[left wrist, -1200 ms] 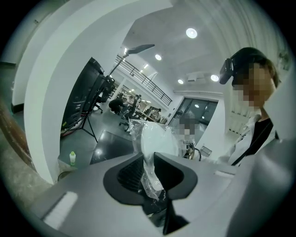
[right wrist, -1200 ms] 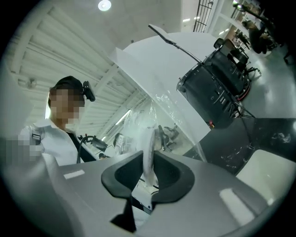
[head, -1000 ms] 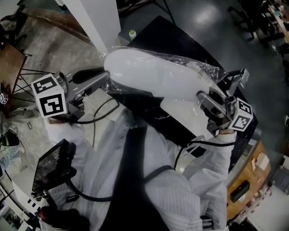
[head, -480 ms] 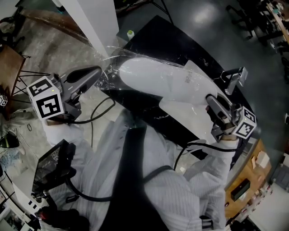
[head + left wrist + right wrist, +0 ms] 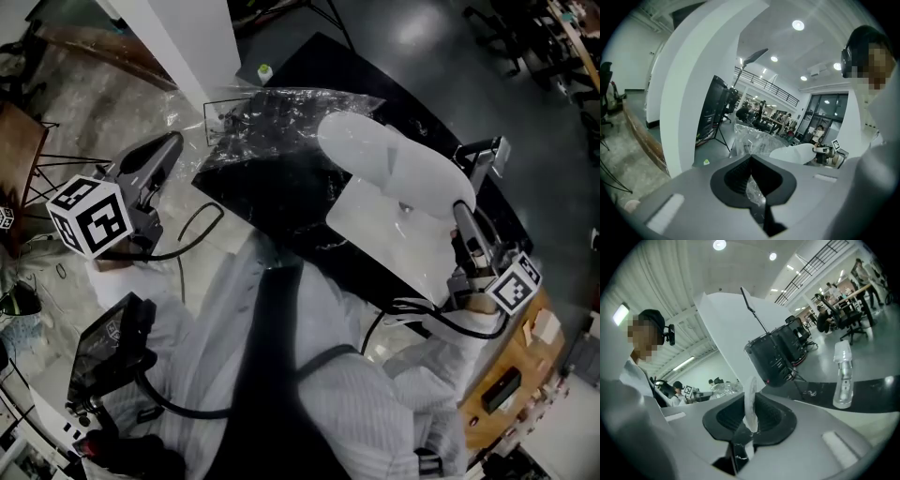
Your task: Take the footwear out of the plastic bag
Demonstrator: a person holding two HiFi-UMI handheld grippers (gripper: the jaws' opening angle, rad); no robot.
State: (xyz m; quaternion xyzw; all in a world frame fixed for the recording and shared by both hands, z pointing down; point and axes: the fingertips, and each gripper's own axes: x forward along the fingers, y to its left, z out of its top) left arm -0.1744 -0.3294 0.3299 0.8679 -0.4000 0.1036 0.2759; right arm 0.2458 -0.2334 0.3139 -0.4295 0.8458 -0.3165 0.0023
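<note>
The clear plastic bag [image 5: 272, 127] looks empty, and the left gripper [image 5: 169, 148] pinches its film with closed jaws. The white footwear [image 5: 394, 169] is outside, beside the bag's mouth. The right gripper [image 5: 461, 217] clamps its thin edge over the black table [image 5: 356, 75]. A white pillar [image 5: 192, 47] stands near.

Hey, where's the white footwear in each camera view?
Head view: white footwear upper centre-right.
Left gripper view: footwear right of centre, past the clear plastic bag.
Right gripper view: footwear edge-on between the jaws.
Shared landmark: that bag.
</note>
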